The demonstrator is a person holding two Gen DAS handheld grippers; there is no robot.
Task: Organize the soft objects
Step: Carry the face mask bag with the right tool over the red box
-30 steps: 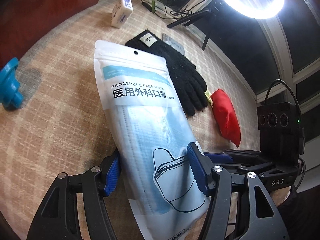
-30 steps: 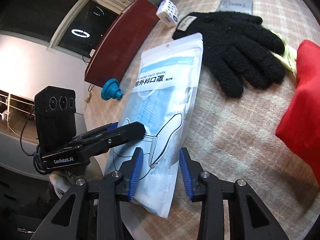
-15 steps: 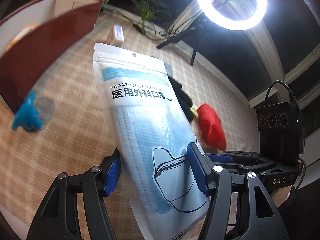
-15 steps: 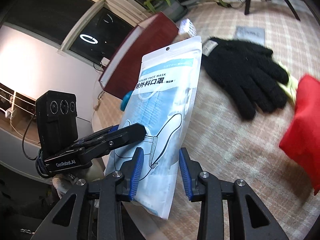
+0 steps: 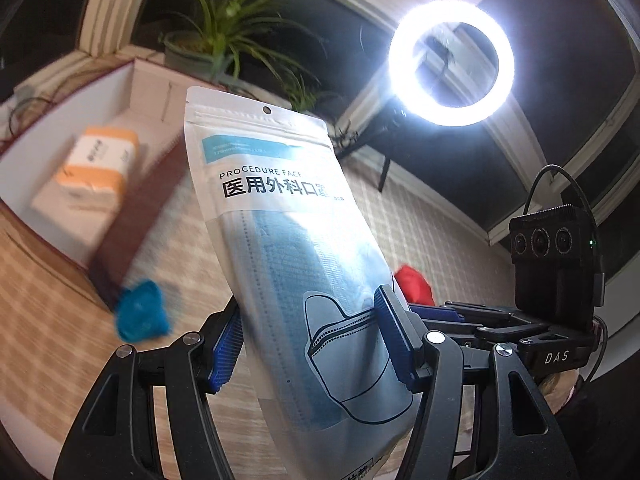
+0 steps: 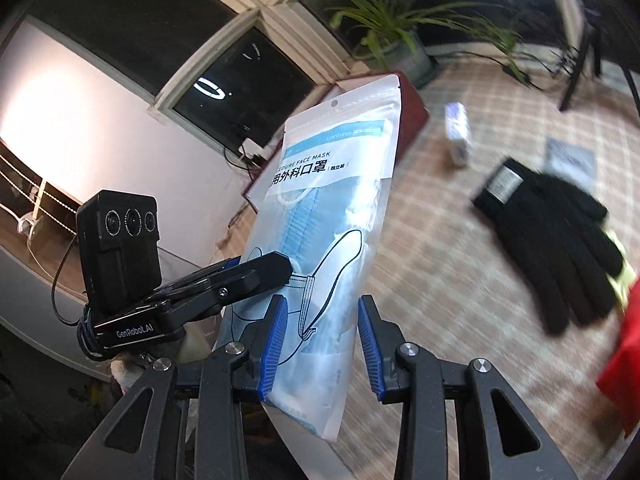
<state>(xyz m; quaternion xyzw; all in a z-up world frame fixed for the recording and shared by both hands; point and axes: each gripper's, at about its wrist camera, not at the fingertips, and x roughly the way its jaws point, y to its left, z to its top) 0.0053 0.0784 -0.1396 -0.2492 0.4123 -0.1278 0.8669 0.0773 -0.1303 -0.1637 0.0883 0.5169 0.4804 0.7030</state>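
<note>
Currently, at far left in the left wrist view, an orange-and-white pack point(image 5: 94, 168) lies inside an open dark red box point(image 5: 136, 216) standing on the checked counter point(image 5: 52, 320). A blue plastic piece point(image 5: 140, 314) sits on the counter just beside the box's near corner. The left gripper point(image 5: 306, 338) has its jaws set wide, closed on the lower part of the face mask pack point(image 5: 288, 240); both blue pads press the pack's opposite edges. The pack is clear of the counter, tilted, with its hang-hole end uppermost. To its right, a red pouch point(image 5: 414, 282) lies on the counter, and a lit ring light point(image 5: 451, 64) stands behind.

In the right wrist view, the left gripper's finger crosses the pack from the left. The right gripper point(image 6: 322, 340) has its jaws partly closed about the pack's lower right edge point(image 6: 320, 280); the left pad touches the pack, but contact at the right pad cannot be told. Further right, a small white box point(image 6: 458, 140) and a black glove point(image 6: 560, 248) lie on the counter, the glove touching a yellow item point(image 6: 622, 272) and the red pouch.
</note>
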